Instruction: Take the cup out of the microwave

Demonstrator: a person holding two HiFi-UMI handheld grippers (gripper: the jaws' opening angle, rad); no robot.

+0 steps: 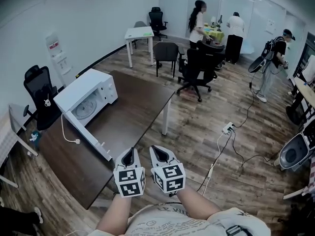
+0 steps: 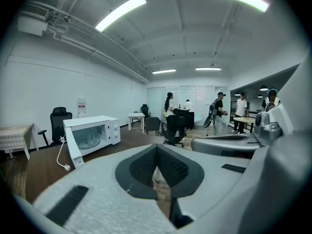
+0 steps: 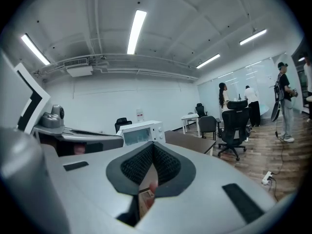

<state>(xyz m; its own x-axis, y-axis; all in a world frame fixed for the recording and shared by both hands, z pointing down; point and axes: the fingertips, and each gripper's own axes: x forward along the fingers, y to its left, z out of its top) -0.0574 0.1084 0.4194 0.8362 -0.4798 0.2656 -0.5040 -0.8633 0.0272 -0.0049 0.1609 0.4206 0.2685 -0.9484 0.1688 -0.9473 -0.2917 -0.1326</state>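
Left gripper (image 1: 129, 155) and right gripper (image 1: 161, 152) are held side by side, jaws closed on nothing; microwave (image 1: 86, 98) is shown on table (image 1: 135, 107), door (image 1: 91, 137) open

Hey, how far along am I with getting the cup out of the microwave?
Done: the microwave has its door open. In hand: nothing; the left gripper and right gripper are shut, empty, short of the microwave. Left: reaching in, gripping and lifting out the cup, which I cannot make out inside.
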